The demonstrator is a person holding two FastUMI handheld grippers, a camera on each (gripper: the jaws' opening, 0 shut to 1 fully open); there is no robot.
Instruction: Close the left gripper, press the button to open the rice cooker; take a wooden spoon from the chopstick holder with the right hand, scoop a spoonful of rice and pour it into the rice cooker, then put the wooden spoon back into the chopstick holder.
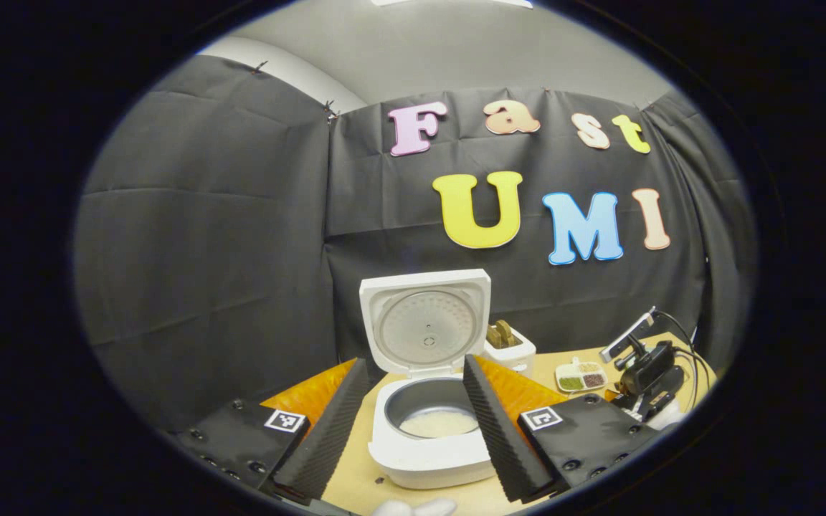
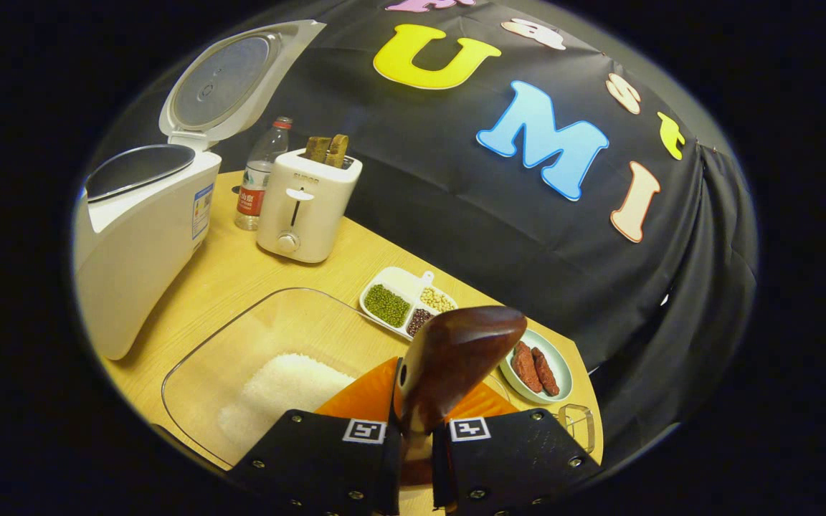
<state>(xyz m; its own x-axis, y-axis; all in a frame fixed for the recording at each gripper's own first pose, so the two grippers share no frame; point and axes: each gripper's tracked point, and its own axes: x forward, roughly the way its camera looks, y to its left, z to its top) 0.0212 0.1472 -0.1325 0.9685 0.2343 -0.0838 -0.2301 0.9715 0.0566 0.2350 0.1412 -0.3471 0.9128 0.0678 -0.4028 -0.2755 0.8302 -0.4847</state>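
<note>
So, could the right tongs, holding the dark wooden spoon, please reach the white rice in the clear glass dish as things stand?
Probably yes: the white rice lies uncovered just beyond the dark wooden spoon.

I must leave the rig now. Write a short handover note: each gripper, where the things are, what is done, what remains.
Left gripper: open, empty, facing the rice cooker.
Right gripper: shut on the wooden spoon, held above the glass dish of rice.
Cooker lid is up, so the button press is done. The pot holds some rice already; I cannot tell whether the spoon carries any now.
Left: scoop and pour if not yet done, then return the spoon to the chopstick holder.
</note>
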